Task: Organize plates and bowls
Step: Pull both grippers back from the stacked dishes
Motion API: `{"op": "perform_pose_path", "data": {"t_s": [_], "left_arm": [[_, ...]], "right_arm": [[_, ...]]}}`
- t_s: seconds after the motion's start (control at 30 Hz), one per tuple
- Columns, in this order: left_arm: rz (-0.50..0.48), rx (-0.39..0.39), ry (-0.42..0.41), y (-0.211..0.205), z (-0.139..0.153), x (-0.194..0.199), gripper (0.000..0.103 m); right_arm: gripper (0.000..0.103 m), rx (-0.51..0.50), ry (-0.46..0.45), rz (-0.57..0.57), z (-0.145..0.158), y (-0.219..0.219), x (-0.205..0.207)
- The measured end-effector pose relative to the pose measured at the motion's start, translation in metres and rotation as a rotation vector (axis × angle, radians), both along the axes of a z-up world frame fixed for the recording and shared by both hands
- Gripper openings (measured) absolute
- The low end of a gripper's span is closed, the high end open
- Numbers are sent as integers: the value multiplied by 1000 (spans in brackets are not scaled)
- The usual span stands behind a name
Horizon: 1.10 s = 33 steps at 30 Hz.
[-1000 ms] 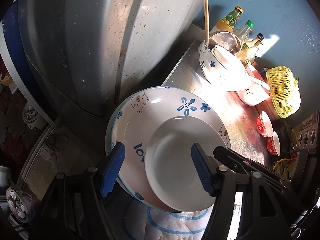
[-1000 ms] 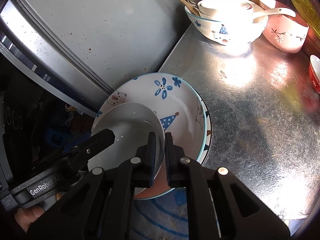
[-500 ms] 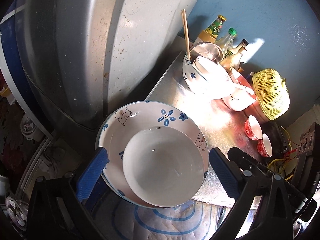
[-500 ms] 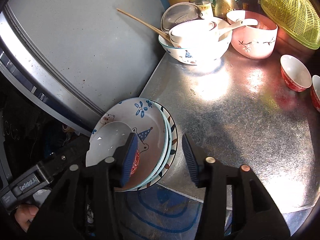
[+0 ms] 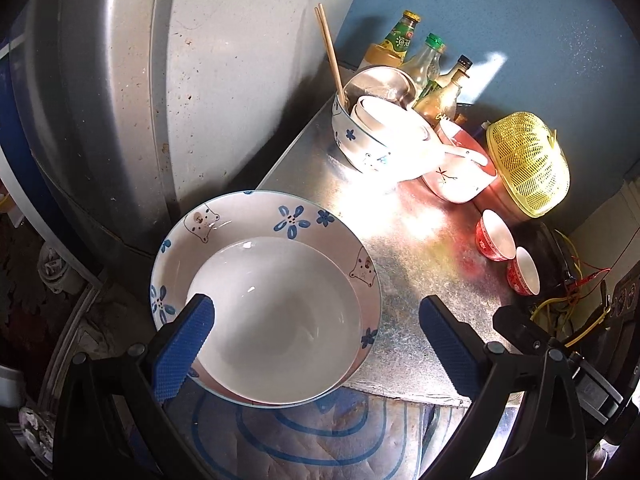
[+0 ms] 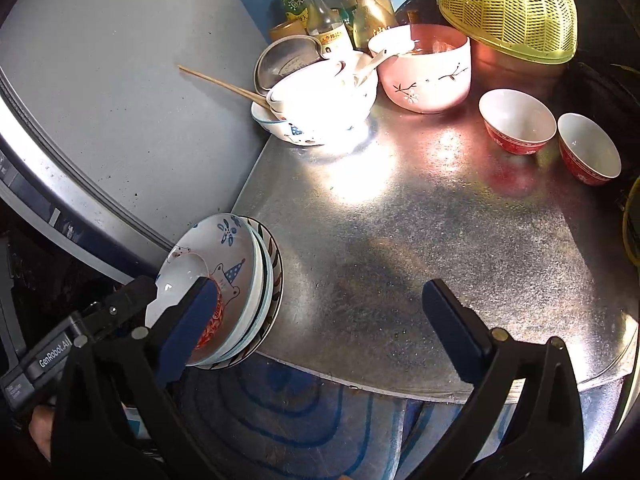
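Sunlight is glaring off a galvanized metal counter [image 6: 420, 240] set against a grey appliance wall, and at its near left corner the task's stack is sitting: a plain white bowl [image 5: 276, 316] is resting inside a wide plate painted with blue flowers and bears [image 5: 288, 216], with further plates lying beneath it (their striped rims are showing only in the right wrist view) [image 6: 268, 276]. The stack is overhanging the counter's edge slightly. The left tongs [image 5: 316, 344] are hanging spread wide around the near side of the white bowl without touching it, their jaws having just been opening. The right tongs [image 6: 316, 320] are likewise standing fully spread, having just been opening, with nothing between them but bare counter; their left pad is overlapping the stack in the picture only. Farther back, a blue-flowered bowl holding smaller white bowls and chopsticks [image 5: 360, 140] is sitting beside a pink bowl with a spoon [image 6: 424, 72]. Two small red cups [image 6: 548, 132] are standing to the right, near a yellow mesh basket [image 6: 508, 4] lying upside down. Bottles [image 6: 328, 12] are lining the blue wall.
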<state>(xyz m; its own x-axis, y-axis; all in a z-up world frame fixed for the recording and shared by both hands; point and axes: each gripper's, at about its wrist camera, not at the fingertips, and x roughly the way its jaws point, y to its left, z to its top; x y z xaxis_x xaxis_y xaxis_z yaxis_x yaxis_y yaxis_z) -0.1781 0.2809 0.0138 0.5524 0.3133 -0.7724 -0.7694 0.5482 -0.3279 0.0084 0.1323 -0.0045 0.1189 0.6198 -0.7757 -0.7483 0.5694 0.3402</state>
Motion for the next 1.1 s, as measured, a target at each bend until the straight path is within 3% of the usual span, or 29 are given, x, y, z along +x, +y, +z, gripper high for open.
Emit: {"op": "perform_pose_path", "data": {"t_s": [1.1], "left_arm": [[-329, -21, 5, -55, 7, 142, 102]], "right_arm": [[103, 1, -25, -289, 17, -100, 75]]}}
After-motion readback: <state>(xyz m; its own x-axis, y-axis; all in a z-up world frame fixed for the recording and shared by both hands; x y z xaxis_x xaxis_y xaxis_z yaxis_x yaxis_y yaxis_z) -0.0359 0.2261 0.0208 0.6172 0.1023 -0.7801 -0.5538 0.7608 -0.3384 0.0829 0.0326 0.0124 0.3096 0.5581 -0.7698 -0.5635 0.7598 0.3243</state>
